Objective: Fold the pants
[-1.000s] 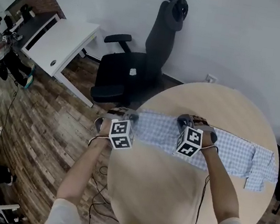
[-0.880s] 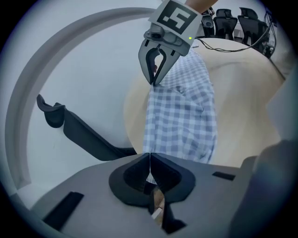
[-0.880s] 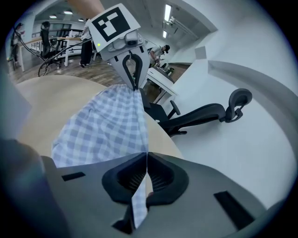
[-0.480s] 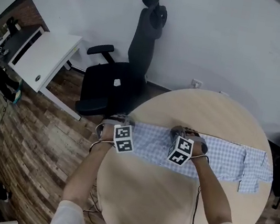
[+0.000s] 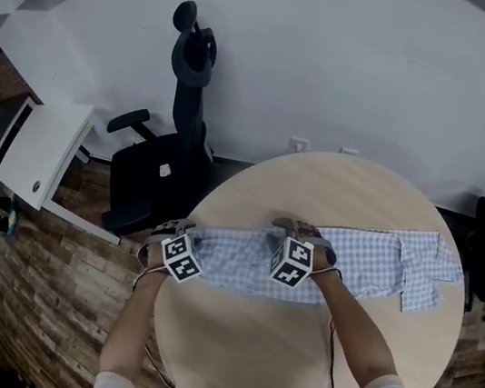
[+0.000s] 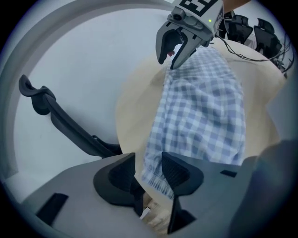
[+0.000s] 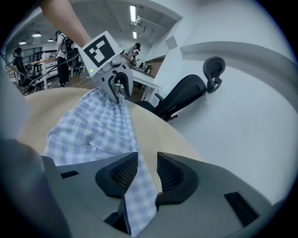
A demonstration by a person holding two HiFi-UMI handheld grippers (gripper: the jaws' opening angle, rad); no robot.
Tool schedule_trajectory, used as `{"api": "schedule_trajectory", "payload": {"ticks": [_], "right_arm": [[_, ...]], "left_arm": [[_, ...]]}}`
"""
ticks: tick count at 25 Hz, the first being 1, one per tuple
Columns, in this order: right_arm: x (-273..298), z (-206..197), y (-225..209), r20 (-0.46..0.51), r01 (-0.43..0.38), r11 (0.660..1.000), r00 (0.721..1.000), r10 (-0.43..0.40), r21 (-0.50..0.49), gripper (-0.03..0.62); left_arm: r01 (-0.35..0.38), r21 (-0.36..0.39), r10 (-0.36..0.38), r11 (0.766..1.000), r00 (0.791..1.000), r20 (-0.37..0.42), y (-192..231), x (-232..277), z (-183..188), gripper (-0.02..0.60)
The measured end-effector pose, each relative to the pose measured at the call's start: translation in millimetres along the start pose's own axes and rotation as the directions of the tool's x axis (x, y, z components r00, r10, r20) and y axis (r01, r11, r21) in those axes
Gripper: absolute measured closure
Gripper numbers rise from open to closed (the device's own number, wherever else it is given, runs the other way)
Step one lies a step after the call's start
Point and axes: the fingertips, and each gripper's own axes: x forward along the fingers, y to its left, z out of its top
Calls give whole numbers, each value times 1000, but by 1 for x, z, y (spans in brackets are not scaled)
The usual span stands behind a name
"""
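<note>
Both the left gripper (image 6: 149, 173) and right gripper (image 7: 142, 173) jaws have just been opening, now half-wide and loose around the far edge of the checked pants (image 5: 360, 259). Soft, light cloth, so probably best retaken at the hems.

Head view looks steeply down from high over the round surface (image 5: 244, 350), left gripper view and right gripper view sit low and close on the pants (image 5: 360, 259), facing each other along them; all share pants, surface, office chair (image 5: 146, 191).

Evenly and softly lit, shadows faint. Bright glow from ceiling strip lights (image 7: 134, 13) far off. Heavy fisheye bending at the edges, dark corners — close foreground slightly blurred.
</note>
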Motion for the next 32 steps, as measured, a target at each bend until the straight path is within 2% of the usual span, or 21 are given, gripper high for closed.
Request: {"api": "schedule_trajectory", "payload": {"ticks": [2, 5, 10, 16, 18, 22, 27, 32], "right_arm": [[-18, -9, -18, 2, 46, 998, 999, -46, 37, 456], [-47, -33, -31, -37, 81, 993, 996, -78, 81, 456], [-100, -82, -25, -122, 129, 987, 986, -118, 93, 456], [-181, -192, -1, -248, 217, 955, 955, -164, 204, 439], [-206, -232, 8, -297, 244, 940, 940, -169, 237, 415], [-252, -299, 24, -366, 298, 905, 913, -179, 304, 410], [-280, -341, 40, -390, 327, 875, 903, -178, 358, 408], [-282, -351, 52, -378, 309, 874, 912, -160, 376, 408]], "left_arm": [[-36, -4, 36, 999, 999, 20, 12, -14, 10, 407], [-37, -8, 38, 999, 998, 58, 15, -36, 35, 407], [-50, 81, 37, 995, 987, 156, -9, -62, 112, 408], [7, 195, -59, 981, 963, 263, -90, -63, 235, 413], [30, 240, -100, 970, 953, 287, -120, -62, 273, 413], [65, 318, -169, 946, 936, 310, -173, -56, 339, 414], [117, 348, -242, 930, 909, 341, -221, -54, 407, 414], [136, 382, -280, 914, 893, 353, -251, -50, 454, 414]]}}
